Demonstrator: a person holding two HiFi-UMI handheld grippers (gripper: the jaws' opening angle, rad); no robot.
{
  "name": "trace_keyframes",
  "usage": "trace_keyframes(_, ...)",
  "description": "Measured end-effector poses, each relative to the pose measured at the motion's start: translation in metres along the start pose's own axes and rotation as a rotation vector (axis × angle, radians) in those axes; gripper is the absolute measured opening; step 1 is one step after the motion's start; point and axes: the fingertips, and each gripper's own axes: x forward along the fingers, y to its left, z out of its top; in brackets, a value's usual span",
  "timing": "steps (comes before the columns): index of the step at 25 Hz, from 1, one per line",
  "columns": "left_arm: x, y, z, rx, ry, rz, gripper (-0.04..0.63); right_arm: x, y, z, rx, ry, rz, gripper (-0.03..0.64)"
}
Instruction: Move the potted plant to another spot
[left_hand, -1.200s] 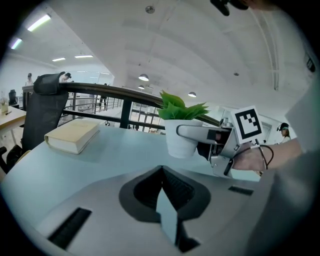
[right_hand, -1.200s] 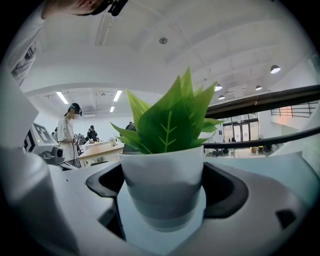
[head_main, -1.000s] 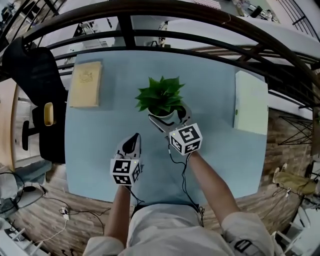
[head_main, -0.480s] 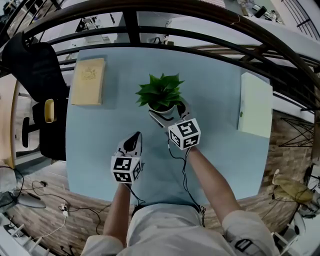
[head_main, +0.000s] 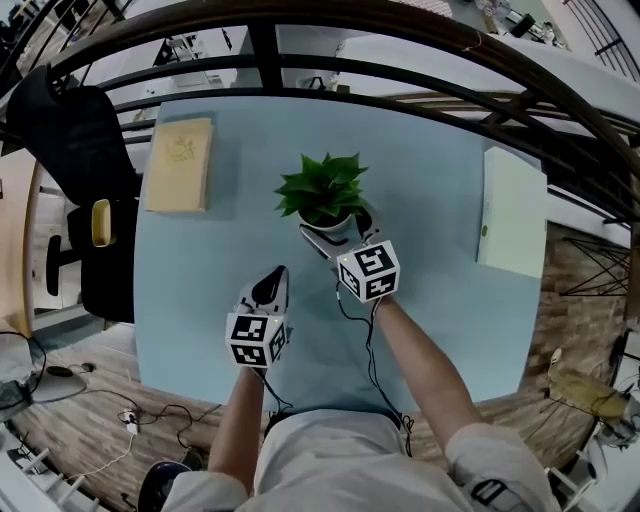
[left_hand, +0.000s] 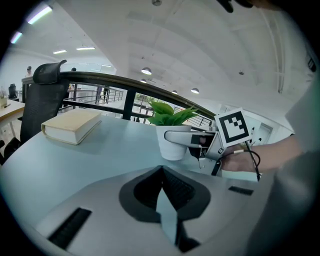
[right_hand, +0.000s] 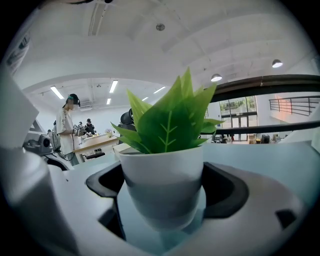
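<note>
Over the last second very little has changed: the right gripper (head_main: 335, 230) keeps its jaws clenched on the white pot (head_main: 328, 226) of the plant (head_main: 325, 188), one jaw down each side, and its marker cube sits at almost the same place just below centre of the head view. The plant is still upright at the upper middle of the table (head_main: 430, 300), between the tan book (head_main: 180, 163) at upper left and the pale book (head_main: 513, 212) at right, well apart from both. Both books have slid a little across the frame, which looks like the head camera moving, not the pot. In the left gripper view the pot's base seems to meet the table, so I judge the grasp made but the carry to a new spot not yet begun. The left gripper (head_main: 273, 278) hovers lower left of the plant, jaws pressed together with nothing between them. As for writing, the pot is plain. The tan book's cover bears a faint emblem too small to read, and the pale book shows a tiny mark near its edge, also illegible. The gripper cubes carry only black-and-white square markers.
</note>
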Motion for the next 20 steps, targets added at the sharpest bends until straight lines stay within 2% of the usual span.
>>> trace_keyframes(7, 0.000, -0.001, -0.004, -0.009, 0.003, 0.009, 0.011, -0.003, 0.002, -0.008, -0.060, 0.000, -0.001, 0.489)
trace_keyframes(20, 0.001, -0.015, -0.013, 0.007, 0.018, 0.005, 0.011, -0.020, 0.002, -0.021, -0.062, 0.014, -0.003, 0.492)
